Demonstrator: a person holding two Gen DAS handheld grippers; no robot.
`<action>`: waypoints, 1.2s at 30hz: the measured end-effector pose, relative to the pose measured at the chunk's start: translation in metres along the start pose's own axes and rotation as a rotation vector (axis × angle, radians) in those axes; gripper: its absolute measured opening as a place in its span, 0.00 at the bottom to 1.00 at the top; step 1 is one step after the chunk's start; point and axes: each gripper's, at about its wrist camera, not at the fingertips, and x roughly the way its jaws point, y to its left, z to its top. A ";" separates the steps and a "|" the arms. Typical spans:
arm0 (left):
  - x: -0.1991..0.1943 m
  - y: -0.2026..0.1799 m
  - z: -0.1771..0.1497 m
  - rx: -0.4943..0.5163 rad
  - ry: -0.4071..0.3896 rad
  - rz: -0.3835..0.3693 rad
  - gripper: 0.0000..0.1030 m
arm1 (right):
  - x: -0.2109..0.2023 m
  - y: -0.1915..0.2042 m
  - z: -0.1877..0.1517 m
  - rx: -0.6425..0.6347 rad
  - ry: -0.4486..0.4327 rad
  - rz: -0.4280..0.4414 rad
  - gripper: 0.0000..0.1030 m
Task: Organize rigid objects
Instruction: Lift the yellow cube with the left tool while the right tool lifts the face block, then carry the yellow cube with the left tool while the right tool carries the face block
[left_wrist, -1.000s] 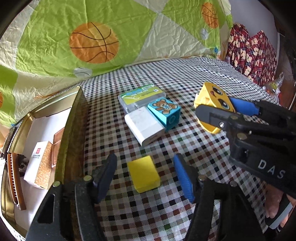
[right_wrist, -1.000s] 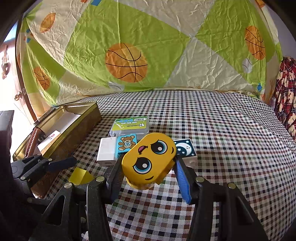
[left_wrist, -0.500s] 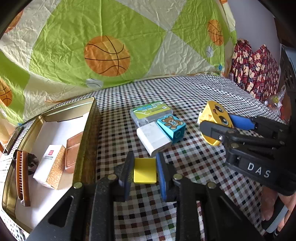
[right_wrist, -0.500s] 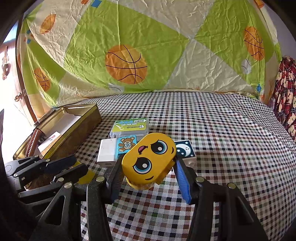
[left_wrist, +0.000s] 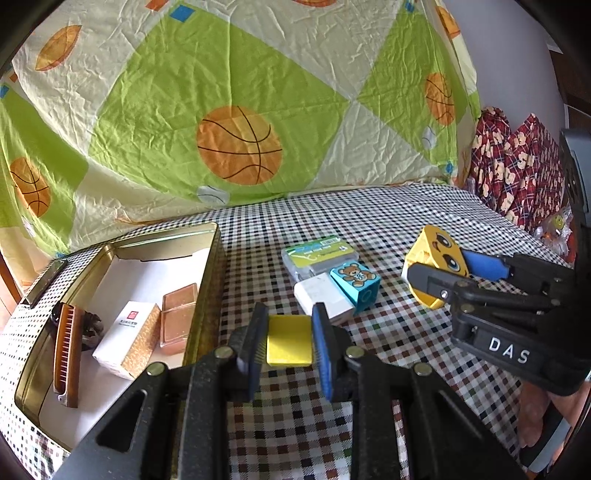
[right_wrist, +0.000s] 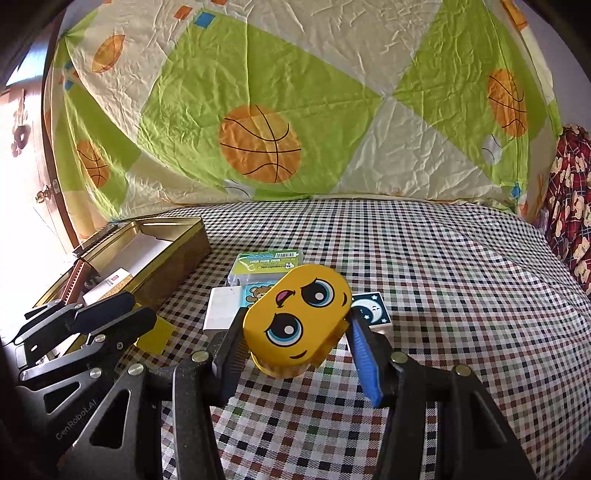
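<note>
My left gripper (left_wrist: 288, 343) is shut on a small yellow block (left_wrist: 289, 345) and holds it just above the checked cloth, right of the gold tin (left_wrist: 207, 295). My right gripper (right_wrist: 295, 332) is shut on a yellow oval case with a cartoon face (right_wrist: 297, 325), held above the cloth. The right gripper also shows in the left wrist view (left_wrist: 439, 275) with the oval case (left_wrist: 439, 254). The left gripper shows in the right wrist view (right_wrist: 122, 314) with the yellow block (right_wrist: 155, 334).
On the cloth lie a white box (left_wrist: 321, 299), a blue bear cube (left_wrist: 356, 282), a green-labelled clear case (left_wrist: 317, 254) and a moon-print box (right_wrist: 371, 310). The open gold tin holds a comb (left_wrist: 66, 347), a white-gold box (left_wrist: 129, 338) and brown bars (left_wrist: 177, 317).
My left gripper closed on the yellow block and lifted it, tilting up. My right gripper has kept hold of the oval case, nearly still.
</note>
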 end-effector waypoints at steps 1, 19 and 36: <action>-0.001 0.001 0.000 -0.002 -0.007 0.002 0.23 | -0.001 0.000 0.000 -0.002 -0.004 -0.001 0.53; -0.018 0.008 -0.003 -0.044 -0.088 0.015 0.23 | -0.014 0.005 0.001 -0.029 -0.074 0.000 0.53; -0.029 0.015 -0.006 -0.074 -0.151 0.021 0.23 | -0.029 0.009 -0.001 -0.057 -0.150 -0.004 0.53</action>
